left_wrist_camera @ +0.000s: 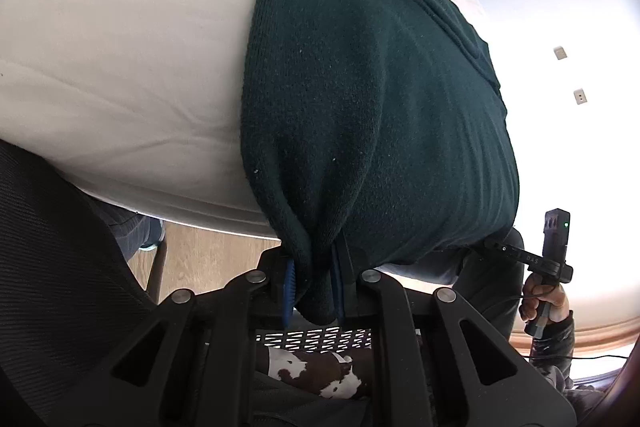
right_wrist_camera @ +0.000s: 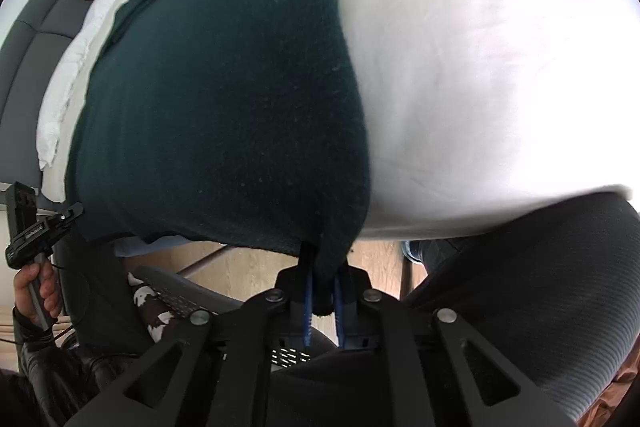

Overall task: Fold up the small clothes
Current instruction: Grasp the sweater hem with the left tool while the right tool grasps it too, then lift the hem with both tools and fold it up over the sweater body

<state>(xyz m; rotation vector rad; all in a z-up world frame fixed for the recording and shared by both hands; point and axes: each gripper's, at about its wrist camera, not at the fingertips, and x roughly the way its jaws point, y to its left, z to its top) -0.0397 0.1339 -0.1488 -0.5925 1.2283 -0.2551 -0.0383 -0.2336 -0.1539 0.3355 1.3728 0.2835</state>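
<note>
Dark green knit garment (left_wrist_camera: pixel 360 87) lies flat on the white bed sheet (left_wrist_camera: pixel 120 47), long axis running away toward twelve o'clock from both sets of fingers. Left gripper (left_wrist_camera: pixel 314 287) pinches the near left hem corner, bunched between blue pads; right gripper (right_wrist_camera: pixel 322 297) likewise clamps the near right corner. Each corner equally in hand. Fabric thick, ribbed, fuzzy, limp; far edge ragged.

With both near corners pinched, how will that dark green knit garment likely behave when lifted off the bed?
The dark green knit garment is probably floppy: it bunches between the left gripper and right gripper. Its thick, fuzzy weave suggests it should not slip. It will likely sag in the middle and drag on the white sheet.
</note>
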